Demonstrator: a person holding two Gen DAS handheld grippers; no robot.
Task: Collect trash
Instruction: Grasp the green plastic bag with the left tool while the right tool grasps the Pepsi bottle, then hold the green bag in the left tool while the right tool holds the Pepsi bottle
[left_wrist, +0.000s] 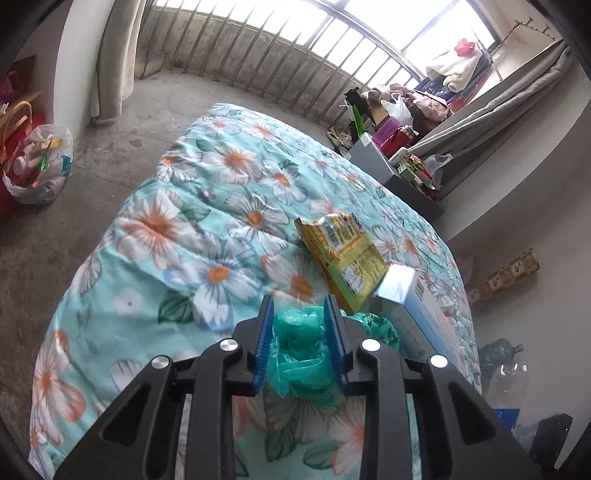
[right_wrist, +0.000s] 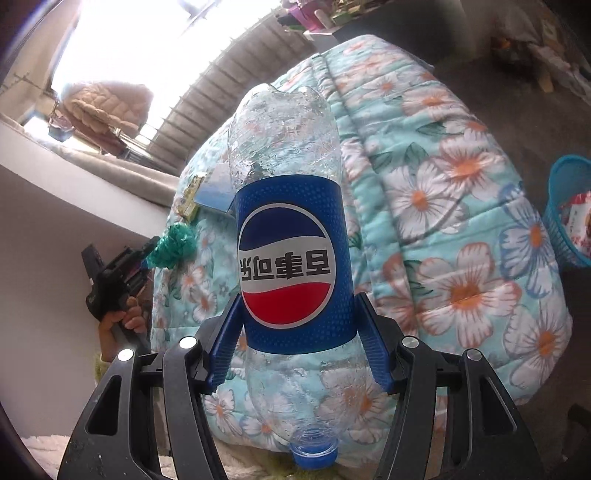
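A crumpled green plastic bag (left_wrist: 301, 354) sits between the blue pads of my left gripper (left_wrist: 299, 301), which is shut on it just above the flowered quilt (left_wrist: 207, 206). Beyond it a yellow snack packet (left_wrist: 341, 254) leans on a white and blue box (left_wrist: 410, 295) on the bed. My right gripper (right_wrist: 299, 302) is shut on a clear plastic bottle (right_wrist: 288, 266) with a blue label, its blue cap toward the camera. The right wrist view also shows the left gripper (right_wrist: 147, 254) with the green bag (right_wrist: 173, 243) at the bed's edge, held by a hand (right_wrist: 122, 321).
A blue mesh basket (right_wrist: 569, 210) with wrappers in it stands on the floor right of the bed. A filled clear bag (left_wrist: 37, 166) lies on the concrete floor at left. A cluttered grey table (left_wrist: 388, 162) stands behind the bed. Another clear bottle (left_wrist: 506, 380) lies by the wall.
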